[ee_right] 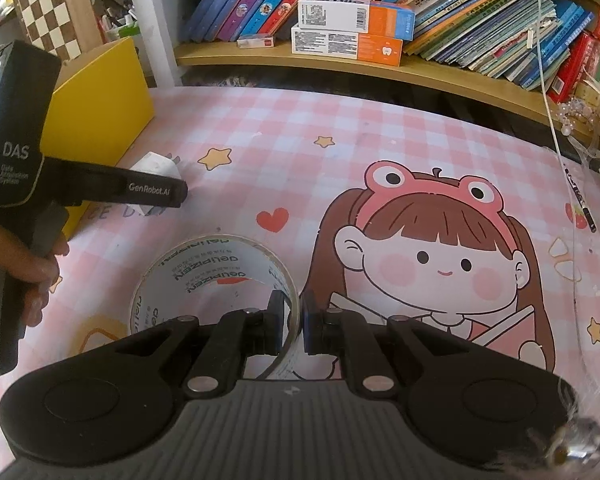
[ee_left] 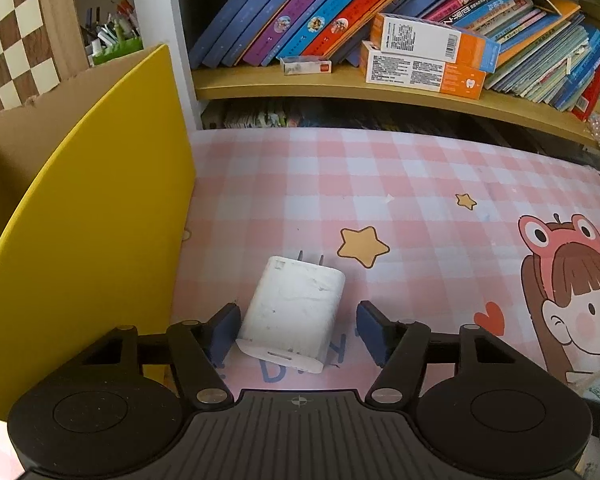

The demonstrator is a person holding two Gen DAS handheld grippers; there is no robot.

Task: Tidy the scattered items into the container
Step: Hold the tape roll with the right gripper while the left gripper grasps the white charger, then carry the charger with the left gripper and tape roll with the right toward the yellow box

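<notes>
While L gripper (ee_left: 296,326) is straddling white charger (ee_left: 294,312) at lower-centre w/ jaws wide, R gripper (ee_right: 294,320) is pinching tape roll (ee_right: 216,276) wall, so both items are sitting outside yellow box (ee_left: 88,208), upper left.

Two black two-finger grippers are showing: the left gripper (ee_left: 296,330) and the right gripper (ee_right: 294,320). One white rectangular plastic wall charger (ee_left: 294,312) is lying between the left one's fingers, and one yellow cardboard box (ee_left: 88,216) is standing just to their left. One roll of clear plastic packing tape (ee_right: 216,280) is sitting at the right gripper's fingers. Ahead of both, two white-and-orange cardboard cartons (ee_left: 428,56) are lying stacked, with one small white-and-red box (ee_left: 306,65) resting beside them.
</notes>
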